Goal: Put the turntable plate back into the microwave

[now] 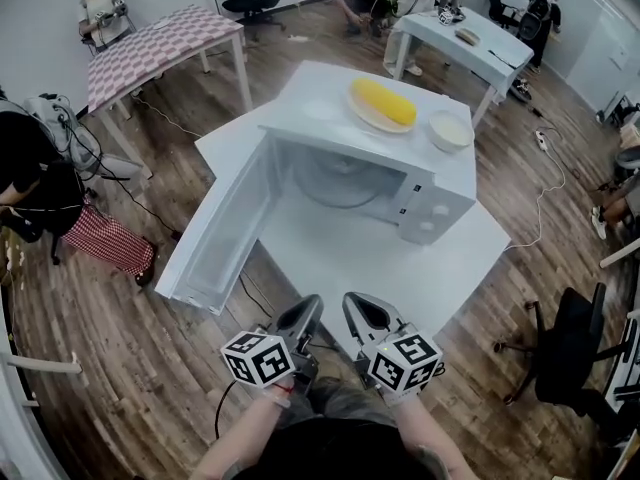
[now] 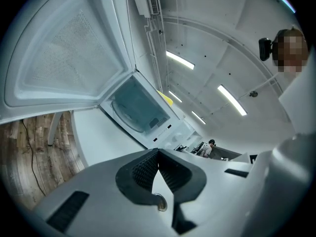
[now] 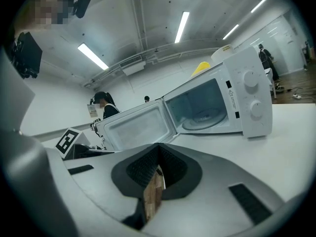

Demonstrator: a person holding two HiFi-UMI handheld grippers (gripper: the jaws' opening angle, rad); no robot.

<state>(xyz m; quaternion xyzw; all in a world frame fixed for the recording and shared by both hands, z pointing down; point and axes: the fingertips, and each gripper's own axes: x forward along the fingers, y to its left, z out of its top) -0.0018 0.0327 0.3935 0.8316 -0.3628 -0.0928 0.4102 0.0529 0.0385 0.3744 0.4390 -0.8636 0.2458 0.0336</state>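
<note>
Pictured with door (image 1: pixel 215 236) swung wide: microwave (image 1: pixel 425 203) on a white table (image 1: pixel 455 268). Lying flat inside the cavity, seemingly seated on its floor: the glass plate (image 1: pixel 335 180), also visible from the right gripper view (image 3: pixel 205 117).

Held low by the table's near corner, well apart from the oven: left gripper (image 1: pixel 310 308) and right gripper (image 1: pixel 353 306), each with jaws pressed together on nothing. Resting on the oven's roof, untouched: corn (image 1: pixel 382 101) on a dish (image 1: pixel 365 116), beside a bowl (image 1: pixel 450 130).

Judging by this layout, main step apparently done, with the plate already home. Possibly left: confirming a level seat, hard to tell from here, and perhaps closing the door.
</note>
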